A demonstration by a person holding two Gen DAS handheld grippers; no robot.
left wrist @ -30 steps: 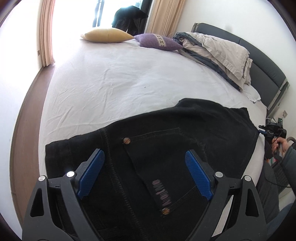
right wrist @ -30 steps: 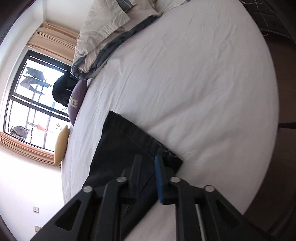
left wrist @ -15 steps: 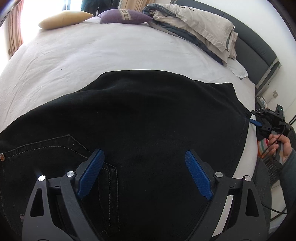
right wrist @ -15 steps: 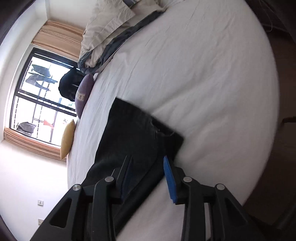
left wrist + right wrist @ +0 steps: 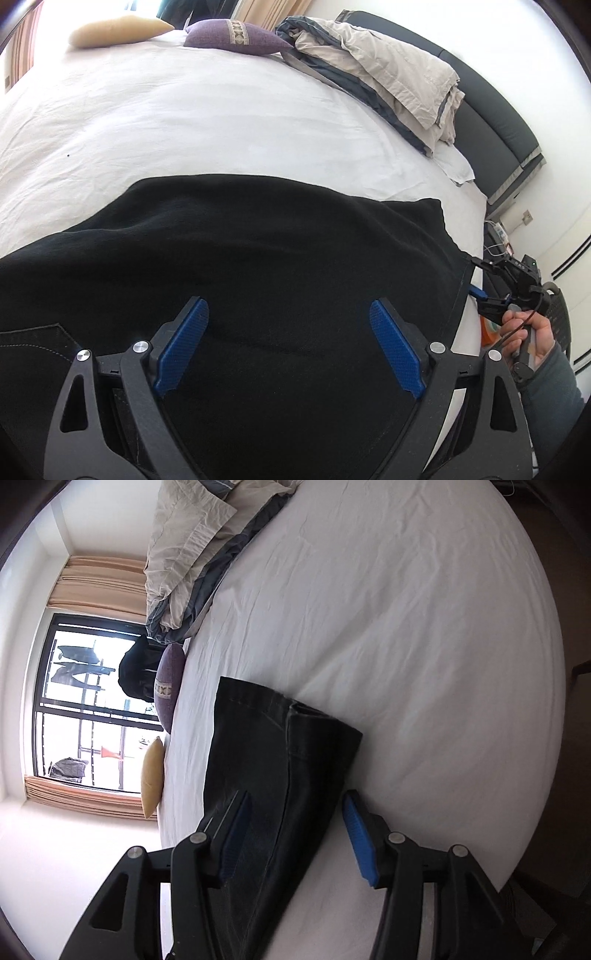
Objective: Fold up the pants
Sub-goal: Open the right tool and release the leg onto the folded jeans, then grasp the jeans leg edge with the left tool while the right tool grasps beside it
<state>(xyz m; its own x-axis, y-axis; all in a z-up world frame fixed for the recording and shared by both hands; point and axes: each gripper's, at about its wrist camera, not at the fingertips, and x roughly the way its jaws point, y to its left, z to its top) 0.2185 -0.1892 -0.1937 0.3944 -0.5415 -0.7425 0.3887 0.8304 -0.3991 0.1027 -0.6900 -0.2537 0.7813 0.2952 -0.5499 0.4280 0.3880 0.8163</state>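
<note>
The black pants lie flat on the white bed, long axis running across in front of the person, from the pocketed end at their left to the hemmed cuffs at their right; the left tongs hover spread wide over the middle of the cloth, holding nothing; the right tongs are spread too, straddling the leg just short of the cuffs, gripping nothing as far as I can see; the right hand looks nearer the end to be lifted, I'd judge, and carried leftward along that axis.
</note>
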